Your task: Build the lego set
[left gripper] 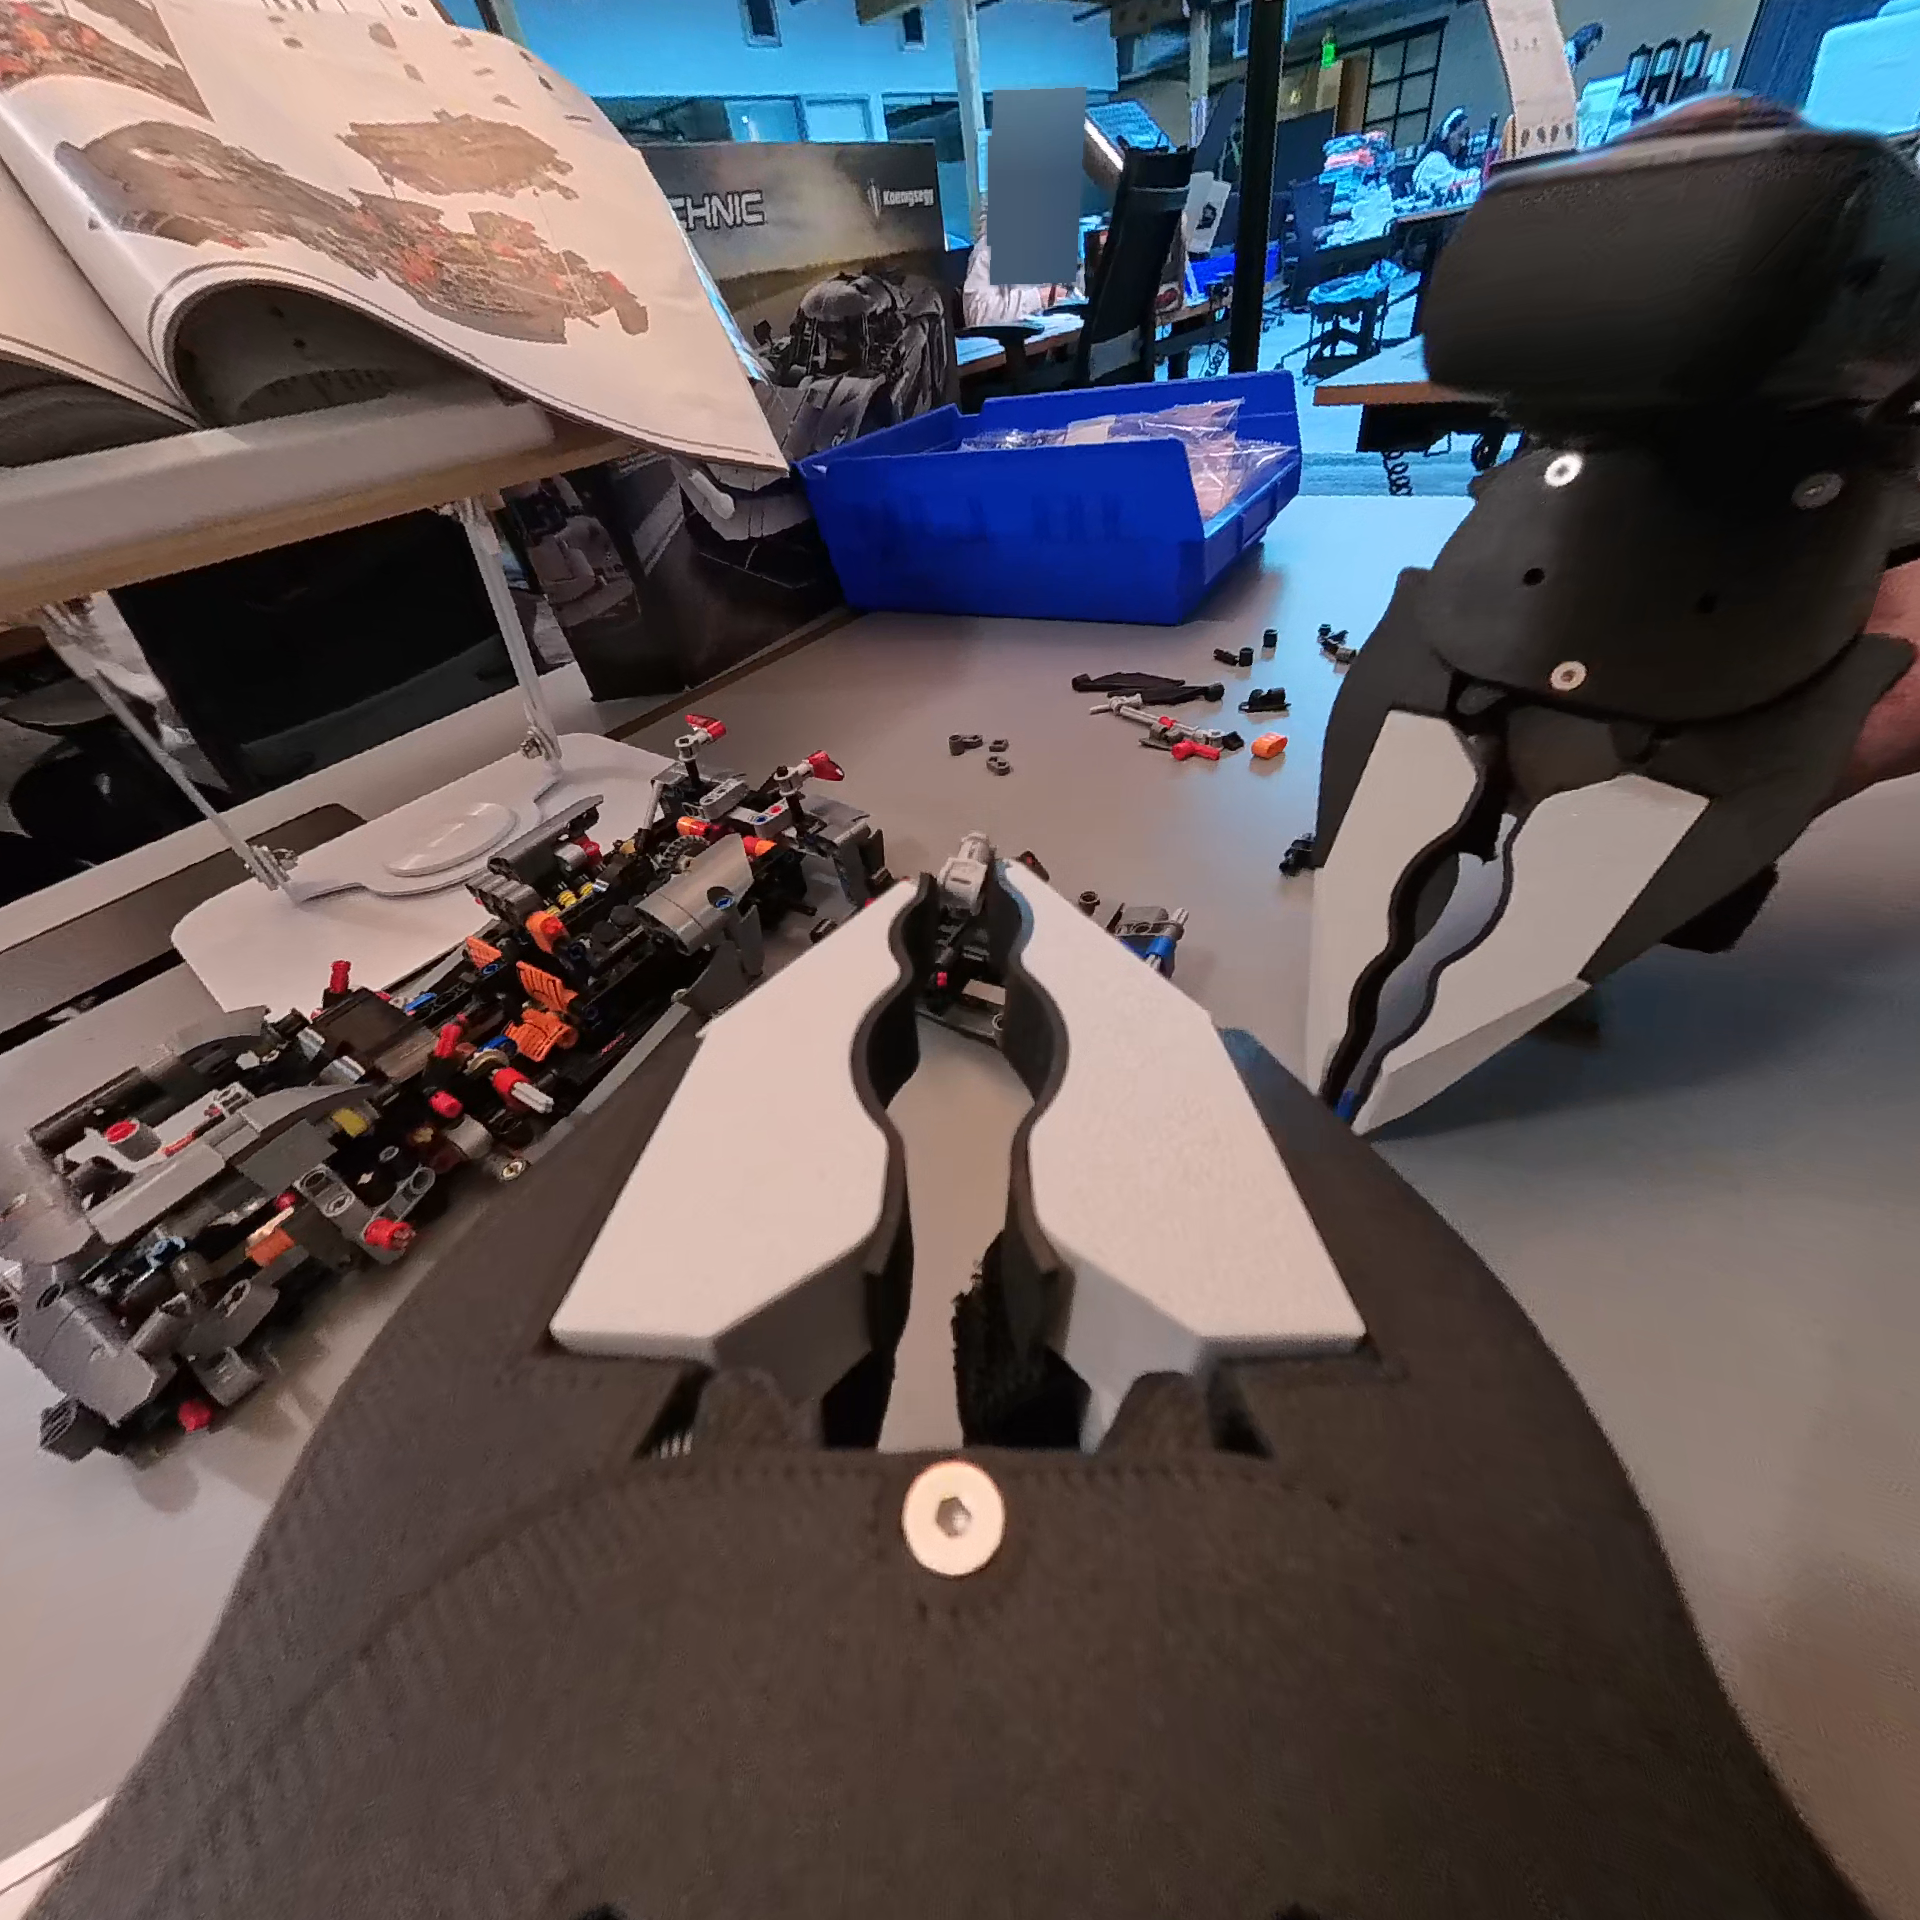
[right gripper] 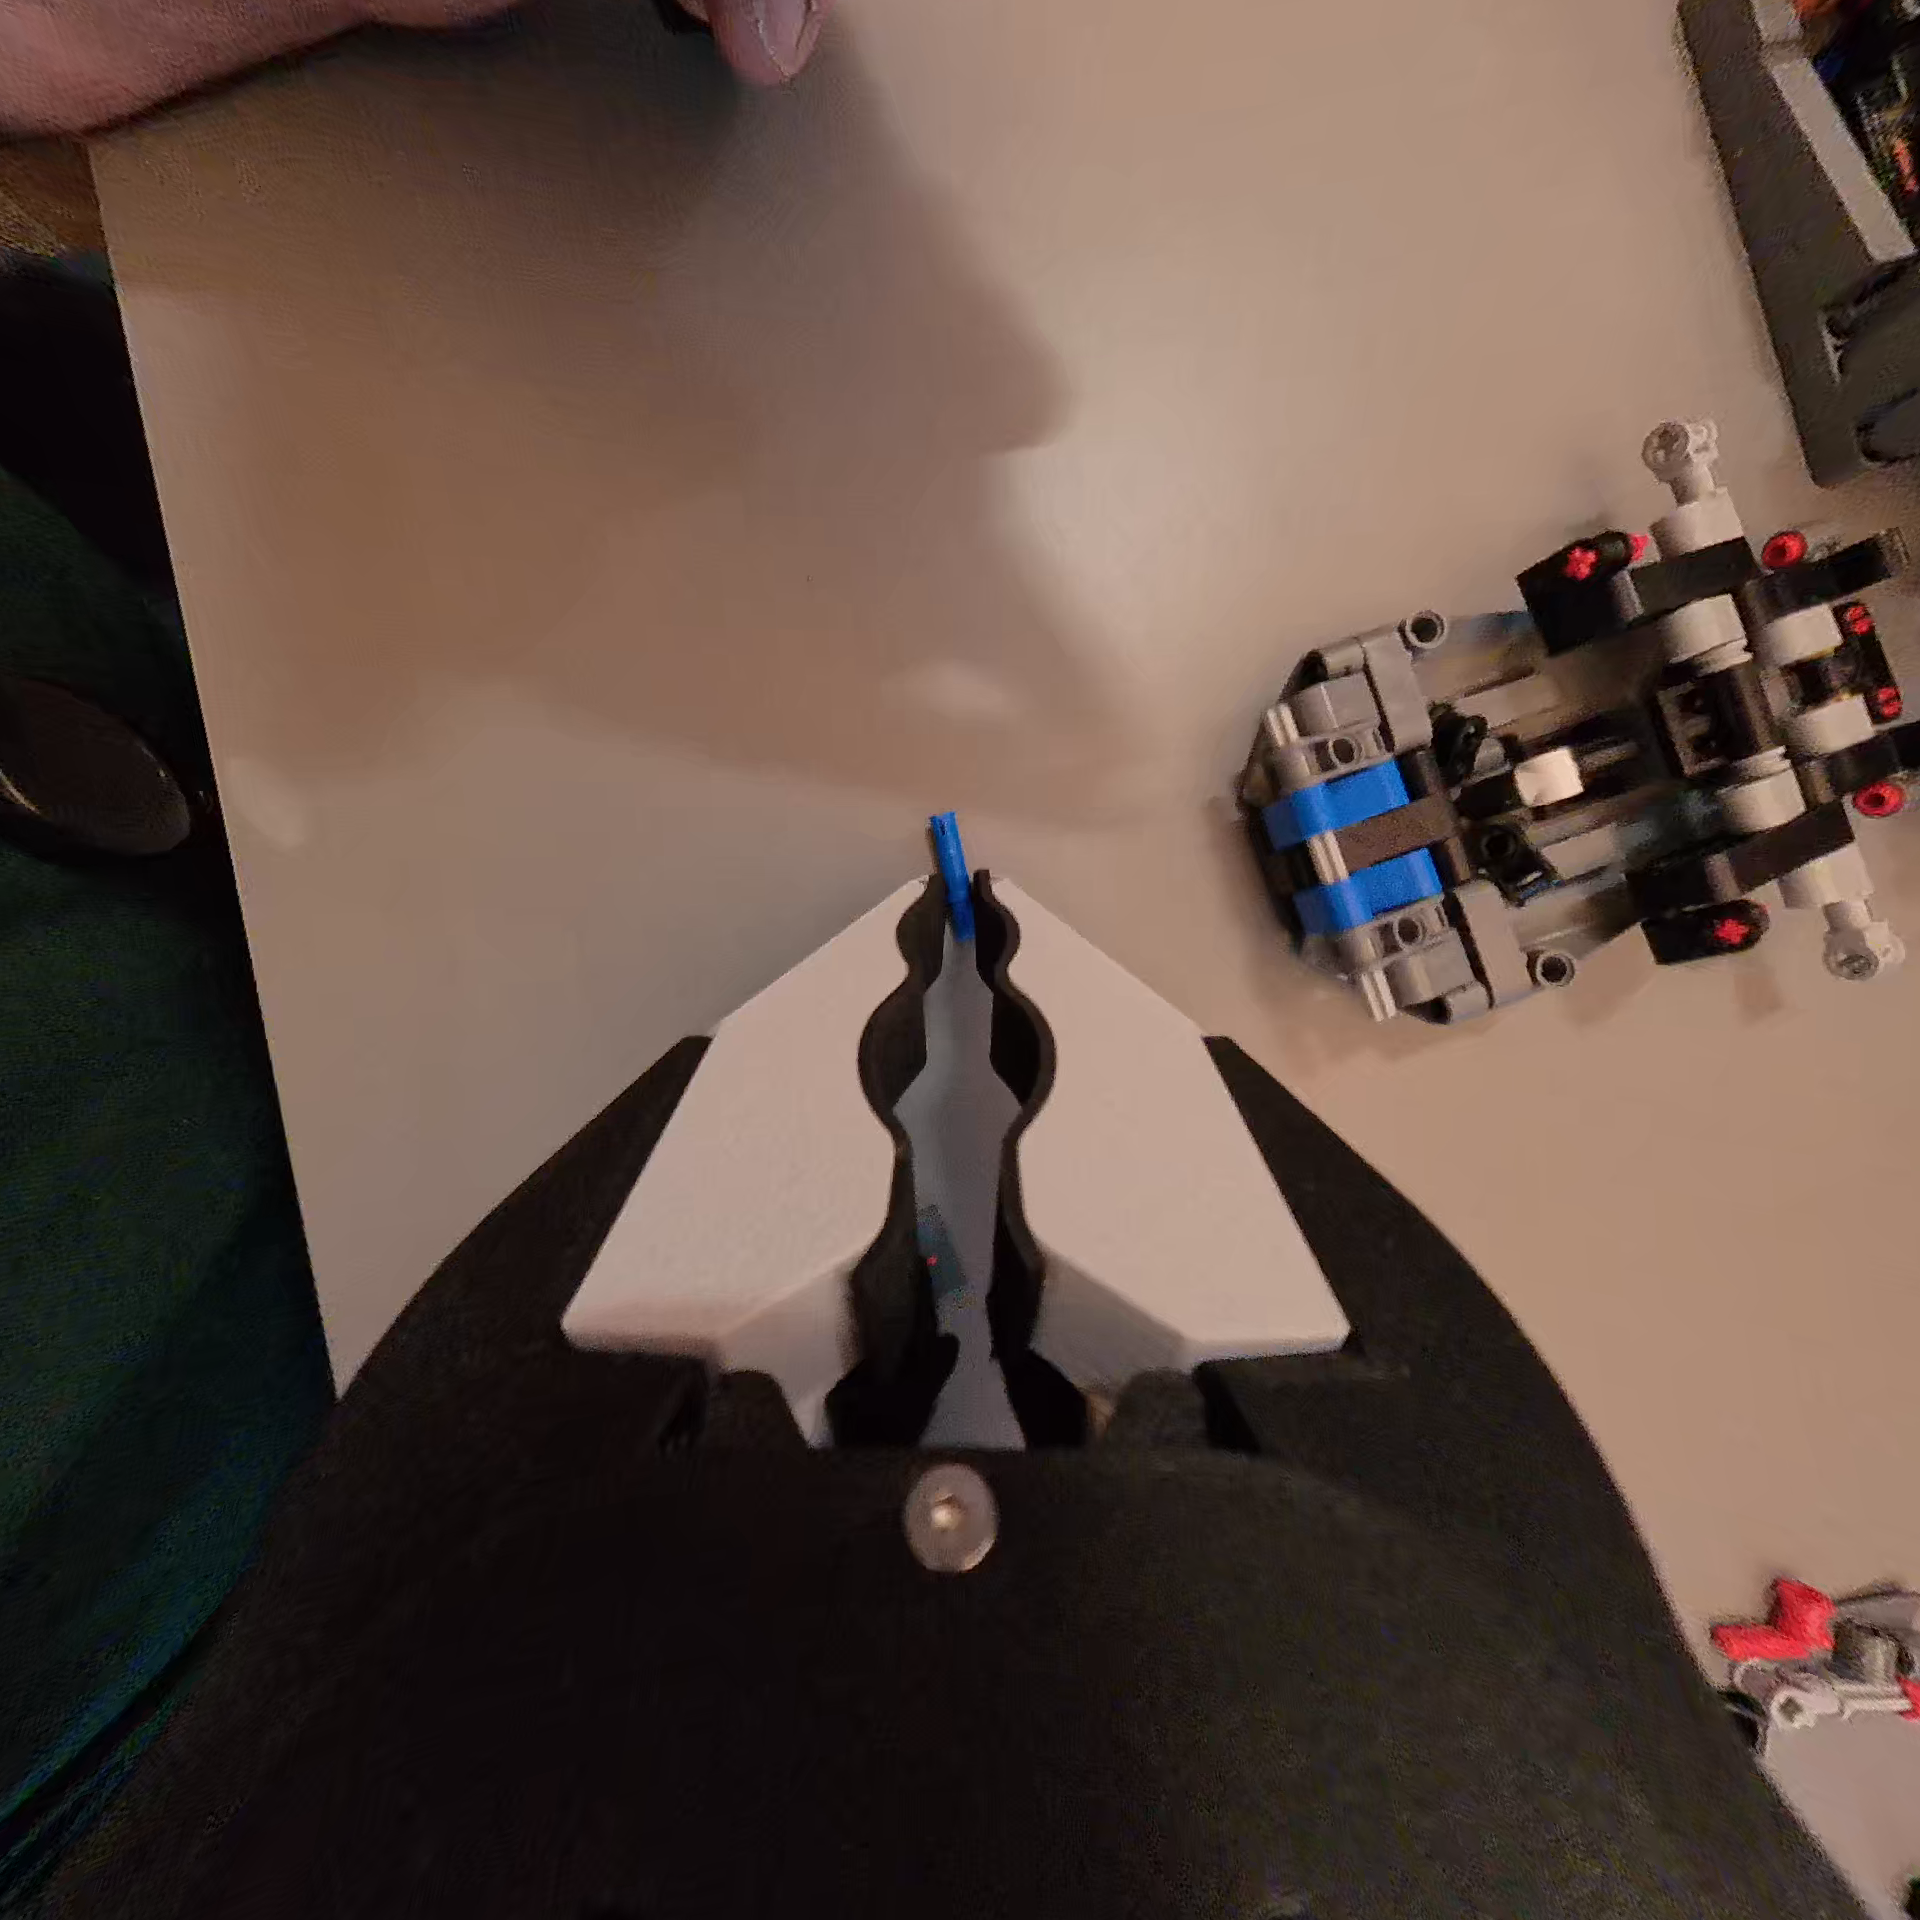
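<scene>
My right gripper is shut on a small blue pin that sticks out past its tips, just above the bare table. It also shows in the left wrist view, tips down at the right. A small grey, black and blue sub-assembly lies on the table to the right of it. My left gripper is nearly shut with a narrow gap and holds nothing. The sub-assembly shows beyond its tips. The long car chassis lies to the left.
An open instruction booklet rests on a stand at the back left. A blue bin with bags stands behind. Loose parts lie on the far table. Red and grey pieces lie low right. A person's thumb is at the top. Some 12 centimeters of space lies between my two pairs of fingers.
</scene>
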{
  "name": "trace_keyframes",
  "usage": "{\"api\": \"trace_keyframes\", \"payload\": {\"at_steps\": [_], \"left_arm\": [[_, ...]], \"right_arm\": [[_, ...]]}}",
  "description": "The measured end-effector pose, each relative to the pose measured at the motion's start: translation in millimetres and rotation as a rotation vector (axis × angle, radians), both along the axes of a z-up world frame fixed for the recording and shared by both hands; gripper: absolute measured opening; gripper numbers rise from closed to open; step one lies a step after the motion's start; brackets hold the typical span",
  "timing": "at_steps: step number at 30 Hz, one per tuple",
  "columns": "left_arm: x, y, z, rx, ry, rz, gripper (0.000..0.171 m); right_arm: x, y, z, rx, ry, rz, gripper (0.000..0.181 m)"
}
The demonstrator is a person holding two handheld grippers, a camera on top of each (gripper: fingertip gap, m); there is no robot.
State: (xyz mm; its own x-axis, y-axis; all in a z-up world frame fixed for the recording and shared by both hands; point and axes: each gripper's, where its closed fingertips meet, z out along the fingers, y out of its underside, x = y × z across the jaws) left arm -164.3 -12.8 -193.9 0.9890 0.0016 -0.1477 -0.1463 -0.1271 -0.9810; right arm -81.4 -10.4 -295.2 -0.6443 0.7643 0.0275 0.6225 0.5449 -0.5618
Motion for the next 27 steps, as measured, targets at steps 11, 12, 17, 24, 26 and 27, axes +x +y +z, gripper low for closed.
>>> {"api": "trace_keyframes", "payload": {"at_steps": [11, 12, 17, 24, 26, 27], "left_arm": [[-11, 8, -11, -0.054, 0.071, 0.096, 0.007], [-12, 9, -12, -0.059, 0.079, 0.108, 0.007], [-18, 11, -16, -0.087, 0.125, 0.157, 0.007], [-28, 13, -20, -0.119, 0.148, 0.212, 0.007], [-29, 14, -22, -0.133, 0.165, 0.218, 0.007], [-28, 15, -23, -0.137, 0.171, 0.219, 0.007]], "right_arm": [[4, 18, 0, -0.062, 0.045, 0.086, 0.002], [4, 18, 0, -0.069, 0.050, 0.103, 0.002], [0, 18, 1, -0.105, 0.066, 0.165, 0.003], [-2, 17, 1, -0.108, 0.094, 0.211, 0.003], [-1, 17, 1, -0.109, 0.101, 0.214, 0.003], [0, 17, 1, -0.114, 0.103, 0.216, 0.003]]}}
